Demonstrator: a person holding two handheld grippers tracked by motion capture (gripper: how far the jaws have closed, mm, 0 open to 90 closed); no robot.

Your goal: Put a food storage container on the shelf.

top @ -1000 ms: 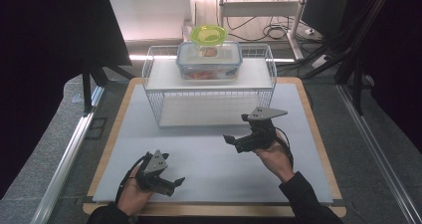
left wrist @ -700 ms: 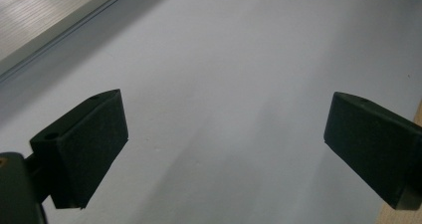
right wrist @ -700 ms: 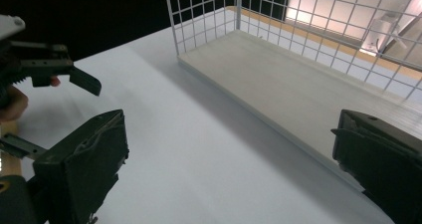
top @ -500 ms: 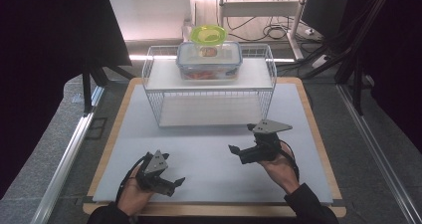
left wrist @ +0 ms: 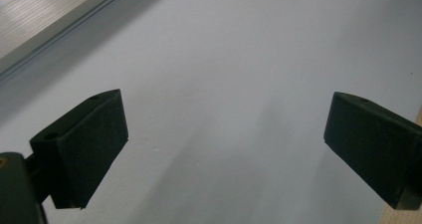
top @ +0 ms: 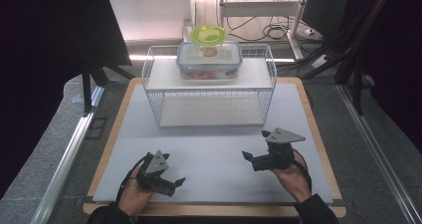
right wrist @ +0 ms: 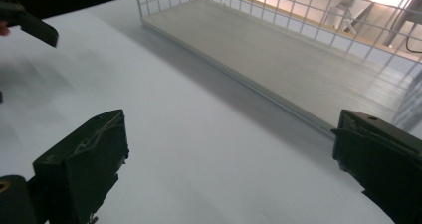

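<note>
White mat (top: 219, 149) on a wood-edged table, wire rack (top: 211, 87) at its far side.
Both pairs of jaws stand wide apart and hold nothing: left gripper (top: 171, 183) near the mat's near edge, right gripper (top: 249, 157) well short of the rack, bare mat between them. The right gripper view shows the rack's lower shelf (right wrist: 278, 55); the high view shows a lidded container (top: 209, 59) on the rack's top, under a green bowl (top: 208, 34).

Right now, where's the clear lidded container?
In the high view, the clear lidded container sits centred on the top shelf of the white wire rack at the far side of the table, with a green-lidded bowl on it, far from both grippers.
</note>
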